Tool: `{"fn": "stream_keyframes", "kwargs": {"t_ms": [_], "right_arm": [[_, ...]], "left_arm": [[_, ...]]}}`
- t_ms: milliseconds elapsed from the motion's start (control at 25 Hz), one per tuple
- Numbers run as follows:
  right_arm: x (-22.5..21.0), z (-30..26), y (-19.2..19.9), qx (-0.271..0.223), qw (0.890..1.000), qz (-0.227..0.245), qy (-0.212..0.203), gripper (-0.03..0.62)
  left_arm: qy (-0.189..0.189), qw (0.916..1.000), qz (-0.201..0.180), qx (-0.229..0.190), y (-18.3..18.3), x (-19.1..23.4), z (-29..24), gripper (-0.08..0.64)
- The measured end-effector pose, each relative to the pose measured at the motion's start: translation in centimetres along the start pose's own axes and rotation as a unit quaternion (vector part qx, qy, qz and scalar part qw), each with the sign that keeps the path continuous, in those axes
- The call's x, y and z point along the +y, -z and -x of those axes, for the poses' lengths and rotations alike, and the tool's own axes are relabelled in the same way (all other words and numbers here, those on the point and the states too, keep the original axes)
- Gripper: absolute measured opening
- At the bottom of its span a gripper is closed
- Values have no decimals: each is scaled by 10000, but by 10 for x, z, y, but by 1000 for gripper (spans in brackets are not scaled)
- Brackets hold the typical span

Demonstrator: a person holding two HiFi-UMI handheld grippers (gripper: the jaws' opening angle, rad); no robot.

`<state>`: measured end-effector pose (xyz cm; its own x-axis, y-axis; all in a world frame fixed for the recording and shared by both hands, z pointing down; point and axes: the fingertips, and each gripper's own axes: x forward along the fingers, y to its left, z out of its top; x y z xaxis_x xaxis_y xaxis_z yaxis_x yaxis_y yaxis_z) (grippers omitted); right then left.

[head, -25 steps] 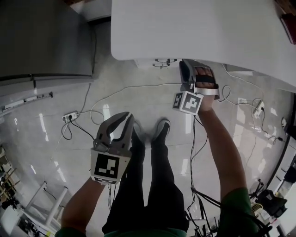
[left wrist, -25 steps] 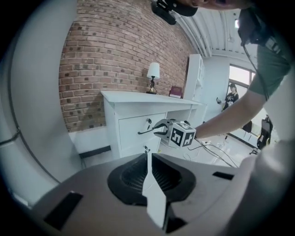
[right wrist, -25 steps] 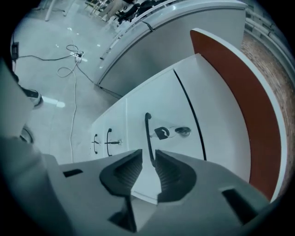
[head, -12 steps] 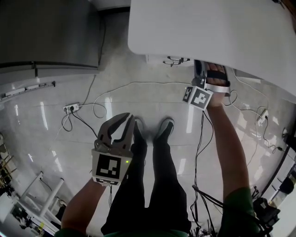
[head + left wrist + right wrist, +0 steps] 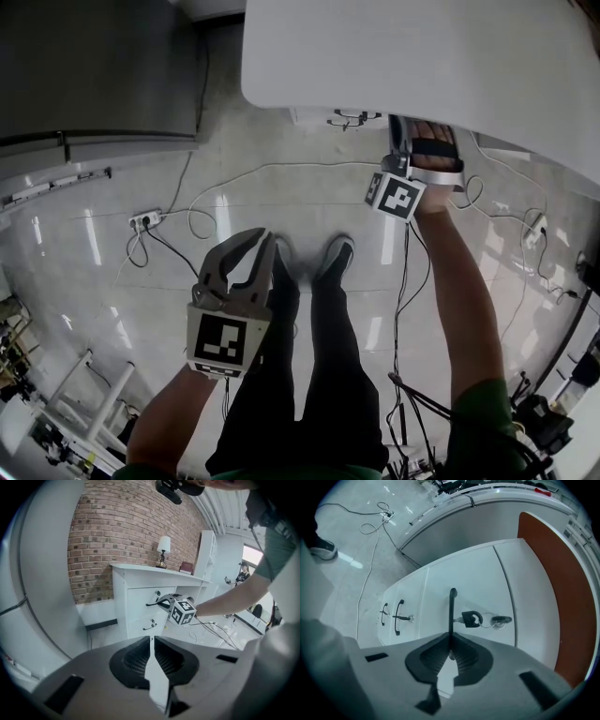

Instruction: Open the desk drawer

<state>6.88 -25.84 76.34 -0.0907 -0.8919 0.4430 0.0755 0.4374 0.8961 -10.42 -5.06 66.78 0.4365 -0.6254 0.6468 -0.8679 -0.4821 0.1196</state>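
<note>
The white desk [image 5: 422, 56] fills the top of the head view, and its top hides the drawer fronts. My right gripper [image 5: 403, 142] reaches under the desk's edge. In the right gripper view my right gripper [image 5: 450, 641] is shut on the top drawer's [image 5: 483, 585] black handle [image 5: 451, 609]; a key [image 5: 471, 618] sits in the lock beside it. The left gripper view shows the desk [image 5: 136, 599] from the side, with the right gripper [image 5: 180, 611] at the top drawer. My left gripper [image 5: 264, 242] hangs shut and empty over the floor.
Lower drawers with black handles [image 5: 397, 617] sit below the top one. Cables and a power strip [image 5: 142, 221] lie on the glossy floor. A grey cabinet [image 5: 94, 75] stands at the left. The person's shoes [image 5: 333, 258] are between the grippers. A lamp [image 5: 163, 545] stands on the desk.
My right gripper has moved in under the desk's edge over the last second. The left gripper has hardly moved. The view has shifted slightly.
</note>
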Motion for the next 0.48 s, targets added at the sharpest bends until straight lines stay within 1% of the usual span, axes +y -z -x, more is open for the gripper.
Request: {"fn": "stream_keyframes", "kwargs": {"t_ms": [280, 480], "right_arm": [[7, 10, -2, -75, 9999, -39, -88, 15], [10, 29, -7, -217, 9998, -53, 3, 15]], "left_arm": [[28, 10000, -30, 23, 7, -1, 3, 26], [45, 9999, -54, 89, 11, -2, 4, 26]]}}
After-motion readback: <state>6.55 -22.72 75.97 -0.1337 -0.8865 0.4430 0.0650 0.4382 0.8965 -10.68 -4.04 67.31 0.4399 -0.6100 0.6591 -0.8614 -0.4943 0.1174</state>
